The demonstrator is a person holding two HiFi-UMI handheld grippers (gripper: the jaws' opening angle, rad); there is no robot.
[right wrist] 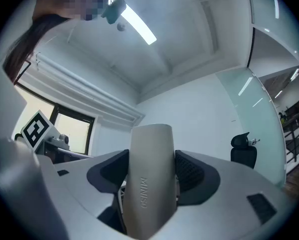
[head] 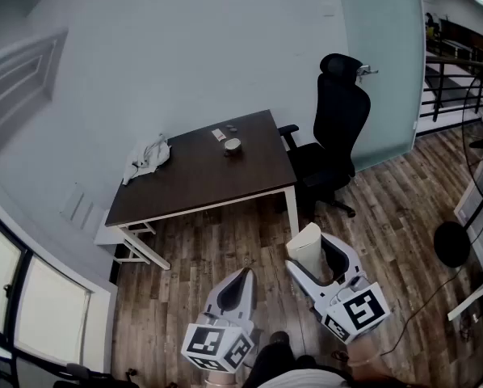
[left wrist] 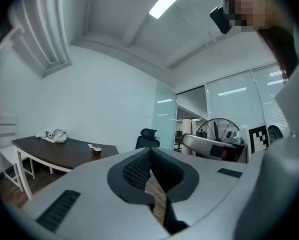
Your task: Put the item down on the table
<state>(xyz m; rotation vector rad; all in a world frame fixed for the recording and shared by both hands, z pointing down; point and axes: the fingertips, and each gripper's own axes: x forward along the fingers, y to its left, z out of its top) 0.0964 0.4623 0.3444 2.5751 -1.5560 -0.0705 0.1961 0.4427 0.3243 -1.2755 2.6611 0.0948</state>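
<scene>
Left hand-held gripper (head: 243, 275) sits closest to us at the bottom of the head view. Its jaws meet at the tips with nothing between them, and we see wood floor (head: 225, 241) through the gap behind the tips.

Right hand-held gripper (head: 322, 253), just beside it: jaws spread wide and clamped on the beige item (head: 307, 247), pads pressing on both its sides. The item stands upright in the grip, its rounded top poking past the jaw tips. We read "MINISO" on its face.

The item is in the air over the floor, short of the counter (head: 193, 186) and near its front right leg, not touching it.

On the counter:
- white cloth (head: 149, 158) at the back left
- cup (head: 233, 145) toward the back right
- small flat thing (head: 219, 134) just beside the cup

Black office chair (head: 336, 128) stands at the counter's right end.
</scene>
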